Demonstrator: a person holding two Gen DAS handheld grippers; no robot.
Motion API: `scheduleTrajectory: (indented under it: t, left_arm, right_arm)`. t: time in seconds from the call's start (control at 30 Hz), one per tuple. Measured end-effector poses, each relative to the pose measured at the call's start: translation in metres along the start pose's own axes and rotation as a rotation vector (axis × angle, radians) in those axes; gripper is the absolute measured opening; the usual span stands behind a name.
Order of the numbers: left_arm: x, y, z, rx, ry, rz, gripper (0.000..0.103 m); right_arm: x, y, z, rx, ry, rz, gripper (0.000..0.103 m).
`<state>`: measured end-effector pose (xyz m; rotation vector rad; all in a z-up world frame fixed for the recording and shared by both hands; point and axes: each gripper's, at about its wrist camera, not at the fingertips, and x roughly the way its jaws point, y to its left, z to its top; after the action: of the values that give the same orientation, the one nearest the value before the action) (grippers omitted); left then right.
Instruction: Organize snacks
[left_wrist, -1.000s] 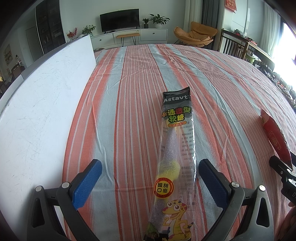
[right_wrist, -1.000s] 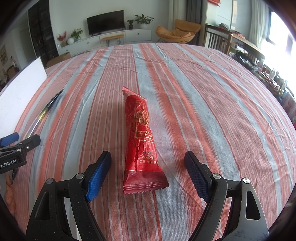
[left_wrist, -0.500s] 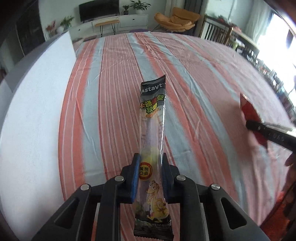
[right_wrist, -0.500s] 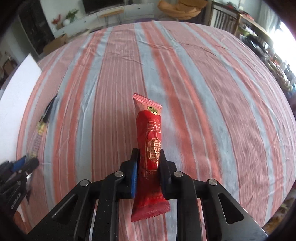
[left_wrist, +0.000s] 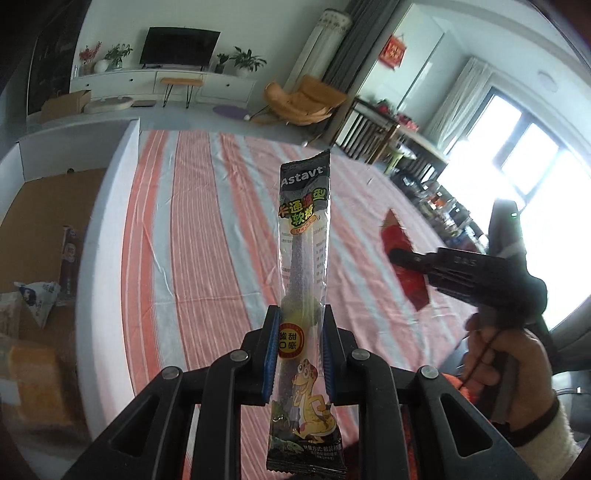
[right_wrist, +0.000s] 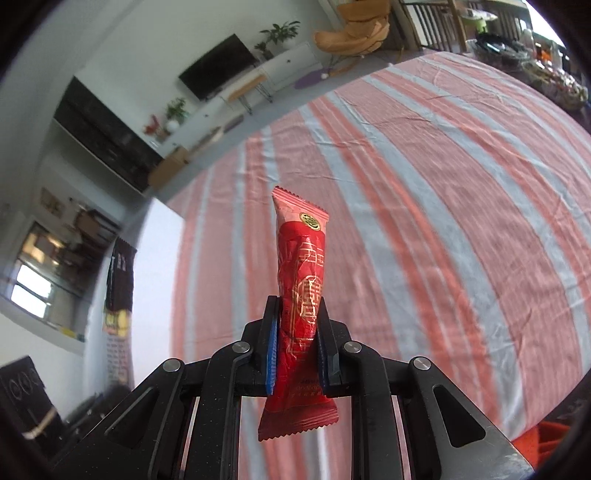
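Left gripper (left_wrist: 298, 352) clenched on a long clear candy packet (left_wrist: 303, 280), blue pads pinching it low down near a round red-and-yellow sticker with Chinese characters; packet stands up at centre frame, lifted clear of the striped cloth (left_wrist: 207, 236). Black top band reads "Astavt", yellow-green Chinese lettering below it, cartoon yellow lizard at the bottom, small print on the lower black band too fine to read. Right gripper (right_wrist: 295, 354) clenched on a red wrapper bar (right_wrist: 301, 291), centre of its frame, also off the cloth; gold round emblem near the top, gold Chinese ornament mid-body, tiny gold line near the bottom unreadable. In the left view the right gripper shows at right, a hand (left_wrist: 506, 354) on its handle, the red bar in its tip. Lower left of that view: open cardboard box (left_wrist: 48, 206) with white walls, holding other snack bags (left_wrist: 35, 306), print blurred. TV (left_wrist: 180, 47) upper left, red hanging decoration (left_wrist: 394, 51) upper right.
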<state>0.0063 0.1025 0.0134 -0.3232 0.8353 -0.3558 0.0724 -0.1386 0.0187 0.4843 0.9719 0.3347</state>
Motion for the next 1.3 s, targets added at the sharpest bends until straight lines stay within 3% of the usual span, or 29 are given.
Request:
scheduleTrajectory:
  t: [0.2, 0.43, 0.67, 0.77, 0.83, 0.87, 0.9, 0.93, 1.0, 1.1, 1.2, 1.3]
  left_arm:
    - [-0.063, 0.015, 0.008, -0.078, -0.095, -0.05, 0.02]
    - [-0.128, 0.055, 0.013, -0.149, -0.2, 0.016, 0.02]
    - [-0.164, 0.133, 0.015, -0.243, -0.267, 0.257, 0.02]
    - [-0.16, 0.163, 0.014, -0.259, -0.242, 0.368, 0.02]
    - [-0.147, 0.179, 0.017, -0.238, -0.2, 0.454, 0.021]
    - [-0.14, 0.186, 0.017, -0.225, -0.178, 0.51, 0.026]
    - [-0.132, 0.19, 0.018, -0.214, -0.161, 0.559, 0.035]
    - [-0.127, 0.192, 0.018, -0.206, -0.15, 0.604, 0.042]
    - [-0.125, 0.189, 0.016, -0.189, -0.162, 0.677, 0.079]
    - [-0.136, 0.17, 0.006, -0.137, -0.259, 0.754, 0.101]
    - [-0.141, 0.167, 0.01, -0.105, -0.318, 0.813, 0.103]
    - [-0.139, 0.167, 0.011, -0.172, -0.303, 0.847, 0.103]
  right_arm:
    - [-0.01, 0.031, 0.001, 0.003, 0.004, 0.152, 0.018]
    - [0.001, 0.091, 0.004, -0.057, 0.054, 0.251, 0.018]
    - [0.044, 0.194, -0.007, -0.202, 0.159, 0.35, 0.018]
    - [0.073, 0.257, -0.023, -0.3, 0.206, 0.382, 0.018]
    - [0.093, 0.286, -0.032, -0.354, 0.201, 0.392, 0.024]
    - [0.103, 0.298, -0.036, -0.379, 0.199, 0.384, 0.034]
    - [0.114, 0.309, -0.04, -0.402, 0.195, 0.37, 0.056]
    - [0.118, 0.312, -0.041, -0.41, 0.185, 0.359, 0.061]
    - [0.119, 0.309, -0.044, -0.42, 0.165, 0.349, 0.061]
    - [0.11, 0.299, -0.049, -0.461, 0.13, 0.313, 0.061]
    - [0.102, 0.291, -0.051, -0.509, 0.099, 0.257, 0.065]
    - [0.093, 0.286, -0.058, -0.545, 0.077, 0.226, 0.065]
